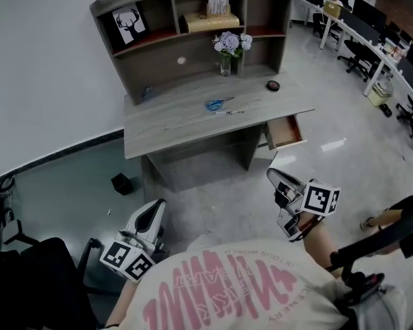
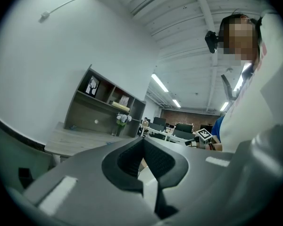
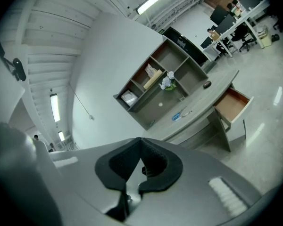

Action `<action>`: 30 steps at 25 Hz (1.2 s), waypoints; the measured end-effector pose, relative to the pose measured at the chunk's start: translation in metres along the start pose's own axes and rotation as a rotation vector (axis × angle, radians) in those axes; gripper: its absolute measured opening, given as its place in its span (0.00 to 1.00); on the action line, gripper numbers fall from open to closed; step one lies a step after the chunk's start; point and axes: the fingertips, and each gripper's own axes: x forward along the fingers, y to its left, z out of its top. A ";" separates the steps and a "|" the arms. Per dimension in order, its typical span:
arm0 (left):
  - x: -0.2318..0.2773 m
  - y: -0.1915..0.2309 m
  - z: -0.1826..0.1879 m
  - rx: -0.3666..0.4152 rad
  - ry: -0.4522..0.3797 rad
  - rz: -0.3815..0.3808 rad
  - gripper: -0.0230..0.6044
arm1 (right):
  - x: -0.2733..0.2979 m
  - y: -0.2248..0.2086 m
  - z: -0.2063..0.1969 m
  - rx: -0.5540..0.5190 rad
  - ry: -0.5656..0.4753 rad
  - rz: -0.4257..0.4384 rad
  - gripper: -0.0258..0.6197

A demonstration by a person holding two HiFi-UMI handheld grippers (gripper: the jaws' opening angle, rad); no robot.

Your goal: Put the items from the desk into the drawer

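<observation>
Head view: a grey wood-grain tabletop (image 1: 166, 126) stands against a white wall (image 1: 41, 60) and carries a shelf unit (image 1: 158, 64) of the same finish along its back edge. The floor (image 1: 344, 177) is pale and glossy, with bright reflections. To the right, the room opens onto rows of office desks (image 1: 361, 26) with black chairs (image 1: 358, 59).

Count on the tabletop:
- one pair of blue scissors (image 1: 219, 104), near the middle;
- one pen (image 1: 228, 112), just in front of the scissors;
- one round black object (image 1: 272, 85), toward the right end, well apart from both;
- one glass vase of pale flowers (image 1: 227, 50), at the back.

Count elsewhere:
- one deer picture (image 1: 130, 20), in the upper left compartment of the shelf unit;
- one tan box (image 1: 211, 23), in the upper middle compartment;
- one drawer (image 1: 283, 130), pulled out under the right end of the tabletop, its brown inside facing up;
- one small black box (image 1: 122, 183), on the floor to the left of the desk.

I hold two grippers low in the foreground, well short of the tabletop: my left gripper (image 1: 155, 212) and my right gripper (image 1: 279, 179). In the left gripper view my jaws are together, pads meeting at the tips. In the right gripper view my jaws are likewise together, gripping nothing.
</observation>
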 end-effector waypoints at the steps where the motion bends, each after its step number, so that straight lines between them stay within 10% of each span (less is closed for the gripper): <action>1: 0.000 0.000 0.001 0.002 0.000 0.002 0.06 | -0.002 -0.004 -0.001 0.018 -0.007 -0.003 0.05; 30: 0.205 0.188 0.030 -0.052 0.155 -0.169 0.06 | 0.203 -0.095 0.134 0.114 -0.109 -0.063 0.05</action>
